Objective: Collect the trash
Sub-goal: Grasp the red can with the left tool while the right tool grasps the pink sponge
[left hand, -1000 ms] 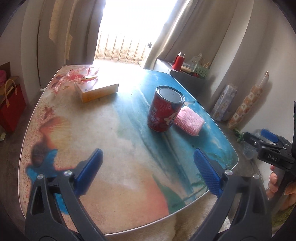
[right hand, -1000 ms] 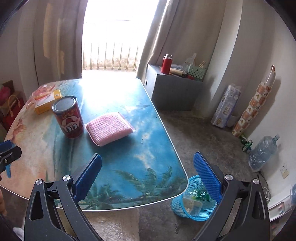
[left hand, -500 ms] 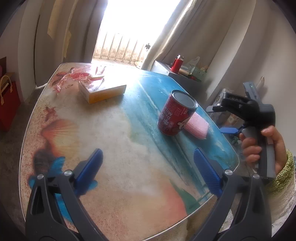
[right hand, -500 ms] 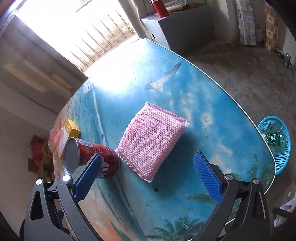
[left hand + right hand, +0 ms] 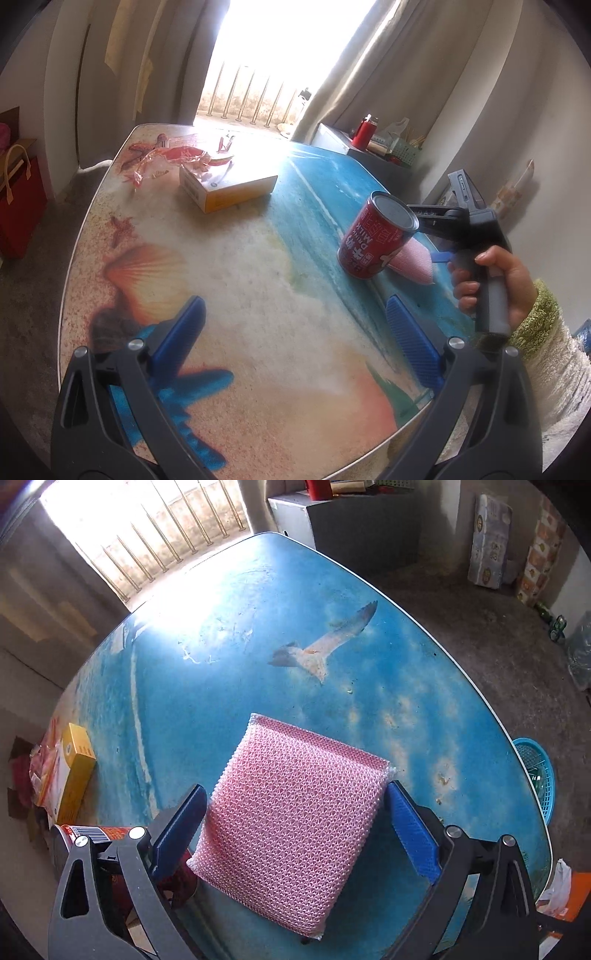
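The right gripper [image 5: 295,834] points steeply down over the pink sponge [image 5: 291,823], which lies flat on the blue part of the table [image 5: 229,672], directly between the two blue pads. The jaws have just been closing a little yet stand spread: the right pad seems to touch the sponge's corner, the left one stands just clear. The sponge's long side runs away from the camera, roughly along the fingers, so the pads face its shorter span. The red can [image 5: 376,240] stands right beside it on the left (close enough for the left finger to brush). The left gripper [image 5: 295,332] hangs spread and empty, farther off. The blue basket [image 5: 539,775] sits on the floor past the table's right edge, with open tabletop between.
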Tool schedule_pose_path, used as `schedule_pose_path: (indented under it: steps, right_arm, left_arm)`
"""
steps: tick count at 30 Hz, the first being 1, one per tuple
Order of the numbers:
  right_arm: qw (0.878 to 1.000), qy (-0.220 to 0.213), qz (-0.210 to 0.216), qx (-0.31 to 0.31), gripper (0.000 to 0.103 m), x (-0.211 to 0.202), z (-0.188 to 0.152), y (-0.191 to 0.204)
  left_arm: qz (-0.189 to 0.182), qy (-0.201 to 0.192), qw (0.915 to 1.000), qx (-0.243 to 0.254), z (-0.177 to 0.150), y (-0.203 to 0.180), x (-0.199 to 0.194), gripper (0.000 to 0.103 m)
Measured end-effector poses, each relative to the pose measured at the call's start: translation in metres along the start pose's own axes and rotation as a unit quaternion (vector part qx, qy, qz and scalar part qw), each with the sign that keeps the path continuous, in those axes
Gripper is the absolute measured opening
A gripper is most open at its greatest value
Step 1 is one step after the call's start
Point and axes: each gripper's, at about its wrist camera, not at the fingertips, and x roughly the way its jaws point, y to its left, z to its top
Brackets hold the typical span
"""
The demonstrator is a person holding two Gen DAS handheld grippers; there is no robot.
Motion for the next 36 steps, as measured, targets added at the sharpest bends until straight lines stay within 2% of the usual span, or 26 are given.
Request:
schedule_pose_path:
  steps: [7,14,19,23,32,36]
  right_arm:
    - [0.997,-0.015,0.009,-0.074,0.087,-0.008,-0.009,-0.005]
    - [0.988,-0.02,0.03,-0.149,0.087,-0.027,-0.049,-0.018]
    - [0.986,-0.035,0.07,-0.148,0.089,-0.04,-0.07,-0.036]
    - [0.984,-0.063,0.1,-0.13,0.09,-0.054,-0.077,-0.046]
    - [0.983,-0.068,0.054,-0.161,0.092,-0.045,-0.087,-0.032]
    - [0.983,-0.066,0.048,-0.166,0.092,-0.041,-0.092,-0.033]
  left_arm:
    - [-0.009,0.01,0.9999,0.008,0.003,-0.003,0.003,0.094]
    - [-0.024,0.033,0.999,0.017,0.001,-0.01,0.015,0.094]
    - [-0.032,0.052,0.9977,0.029,0.001,-0.022,0.027,0.094]
    - [-0.026,0.058,0.996,0.063,0.001,-0.038,0.035,0.094]
    - [-0.016,0.04,0.989,0.142,0.016,-0.081,0.059,0.094]
    - [-0.012,0.025,0.9857,0.166,0.029,-0.096,0.077,0.094]
